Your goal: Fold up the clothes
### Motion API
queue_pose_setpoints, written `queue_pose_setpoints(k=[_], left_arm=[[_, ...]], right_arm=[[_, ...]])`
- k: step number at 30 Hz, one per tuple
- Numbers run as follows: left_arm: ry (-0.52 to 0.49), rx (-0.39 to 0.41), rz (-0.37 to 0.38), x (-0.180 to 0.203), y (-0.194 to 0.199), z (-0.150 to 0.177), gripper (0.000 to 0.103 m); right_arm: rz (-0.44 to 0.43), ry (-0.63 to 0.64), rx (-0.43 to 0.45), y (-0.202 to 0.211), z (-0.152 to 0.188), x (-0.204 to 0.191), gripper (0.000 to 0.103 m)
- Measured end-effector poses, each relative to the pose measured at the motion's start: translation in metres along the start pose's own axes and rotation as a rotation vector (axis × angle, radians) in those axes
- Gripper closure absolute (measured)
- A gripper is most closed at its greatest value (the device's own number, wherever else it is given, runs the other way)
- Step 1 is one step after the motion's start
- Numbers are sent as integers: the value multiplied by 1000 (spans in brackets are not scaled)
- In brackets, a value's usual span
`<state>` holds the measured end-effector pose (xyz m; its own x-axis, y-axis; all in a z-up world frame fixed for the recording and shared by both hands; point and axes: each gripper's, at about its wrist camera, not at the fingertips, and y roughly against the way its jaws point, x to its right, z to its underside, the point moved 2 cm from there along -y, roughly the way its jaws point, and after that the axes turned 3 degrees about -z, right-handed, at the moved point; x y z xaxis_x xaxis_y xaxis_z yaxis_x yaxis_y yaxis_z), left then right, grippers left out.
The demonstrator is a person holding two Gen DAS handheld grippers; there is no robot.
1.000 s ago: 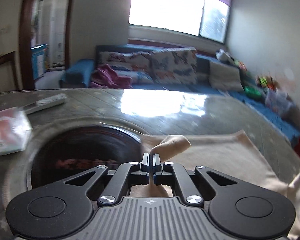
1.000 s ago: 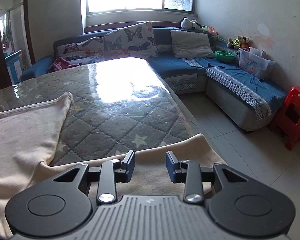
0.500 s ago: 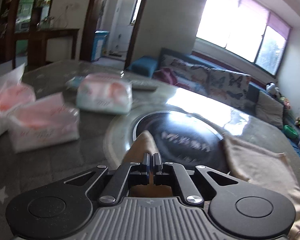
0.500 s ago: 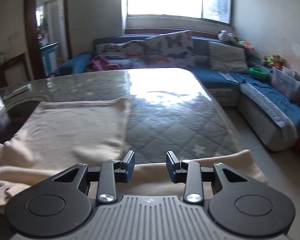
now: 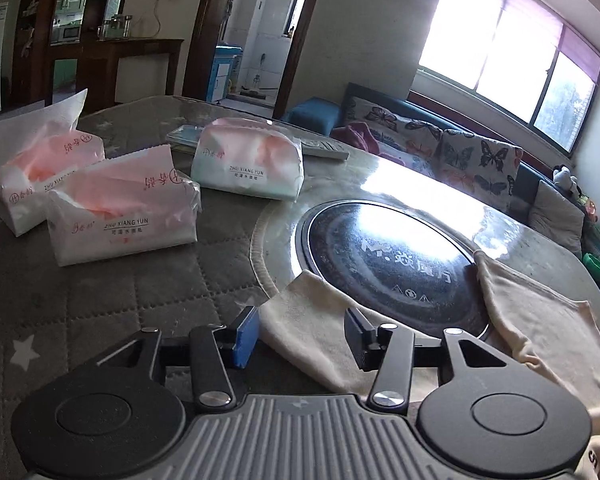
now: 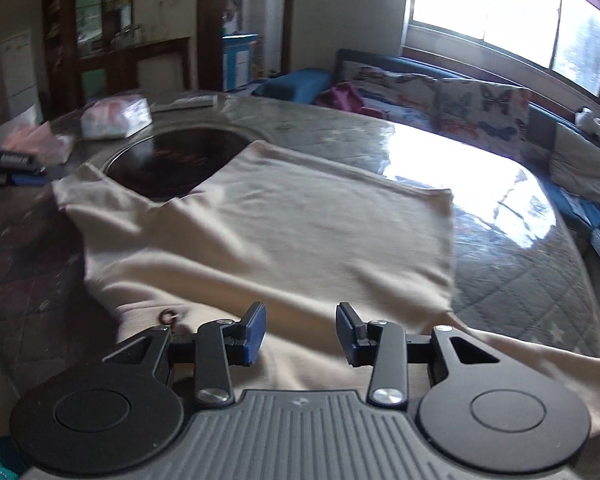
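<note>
One cream garment (image 6: 284,240), perhaps a sweatshirt, lies spread on the quilted grey table cover (image 5: 112,300). Its body is flat across the middle of the table, and one sleeve (image 5: 312,332) reaches to the left, with its end lying over the rim of the round black hotplate (image 5: 384,256) that is set in the table top. A small dark metal ring (image 6: 168,316) sits on the cloth near its close edge; the right view is blurred there, so I cannot say what it belongs to.

The left gripper (image 5: 300,334) stands over this sleeve end. Its jaws are opening, about half apart, and the sleeve lies on the table between them without the blue pads pressing it. The right gripper (image 6: 300,334) hovers above the near edge of the garment. Its jaws are also opening, a little less wide, and they hold nothing; the cloth is below them only.

On the left part of the table stand three soft packs of tissues: two pink and white ones (image 5: 124,208) (image 5: 36,176) close together, and one with a pale green base (image 5: 248,164) further back. Behind this third pack lies one remote control (image 5: 324,148).
</note>
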<state>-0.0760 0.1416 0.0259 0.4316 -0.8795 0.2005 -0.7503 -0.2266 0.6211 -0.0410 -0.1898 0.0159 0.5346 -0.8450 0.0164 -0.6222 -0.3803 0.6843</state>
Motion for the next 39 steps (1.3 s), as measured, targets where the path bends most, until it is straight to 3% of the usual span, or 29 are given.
queue_pose_setpoints(k=[4, 6, 9, 15, 20, 26, 30, 35, 39], left_arm=[[-16, -13, -29, 2, -13, 1, 57], [-53, -2, -47, 5, -16, 3, 82], [-73, 10, -57, 5, -17, 4, 94], [-64, 30, -89, -2, -11, 3, 97], [-65, 29, -106, -8, -8, 4, 96], [-107, 19, -97, -3, -2, 3, 93], [-195, 30, -5, 20, 18, 7, 89], [-408, -3, 233, 75, 47, 33, 88], [-520, -72, 411, 114, 61, 59, 86]], right_arm=[[-32, 32, -21, -6, 1, -15, 64], [-39, 40, -28, -9, 2, -19, 64], [-46, 51, -42, -13, 3, -20, 64], [-68, 63, -63, -12, 7, -21, 64], [-143, 73, -120, -5, 17, -20, 64], [-131, 149, -100, 10, 24, -24, 64], [-112, 156, -100, 22, 24, -21, 64], [-86, 164, -91, 33, 26, -17, 64], [-85, 159, -95, 42, 28, -15, 65]])
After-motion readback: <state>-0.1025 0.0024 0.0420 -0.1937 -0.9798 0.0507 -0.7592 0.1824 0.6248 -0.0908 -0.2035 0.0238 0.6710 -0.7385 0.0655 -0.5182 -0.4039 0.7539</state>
